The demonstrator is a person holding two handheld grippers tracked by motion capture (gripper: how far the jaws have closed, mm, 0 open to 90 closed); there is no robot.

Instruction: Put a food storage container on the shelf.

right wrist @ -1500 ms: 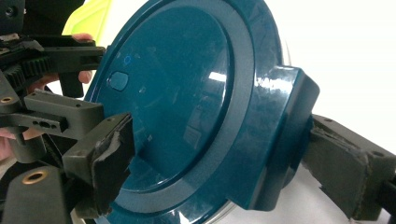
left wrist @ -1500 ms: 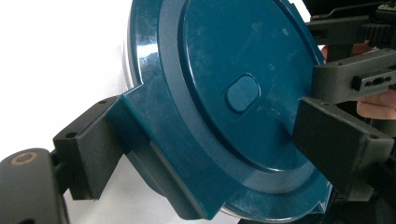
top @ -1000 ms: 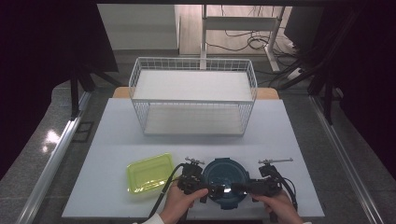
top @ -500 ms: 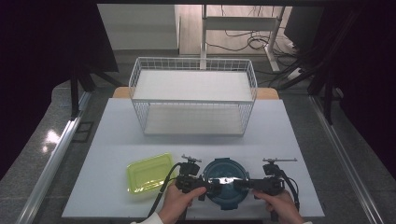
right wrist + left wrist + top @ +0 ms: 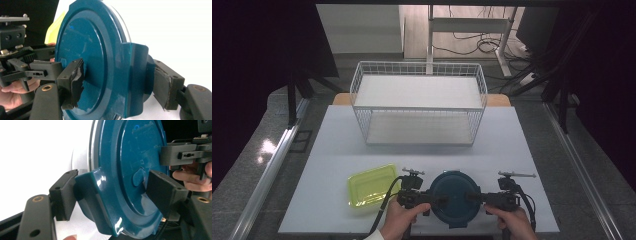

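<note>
Teal lidded bowl (image 5: 455, 197) now clamped between both closing grippers.

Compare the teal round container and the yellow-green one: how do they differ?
The teal container is round and opaque; the yellow container is rectangular and see-through. The teal one sits between the left tool and right tool, each closed on a lid latch; the yellow one lies untouched. Both rest on the white table.
</note>
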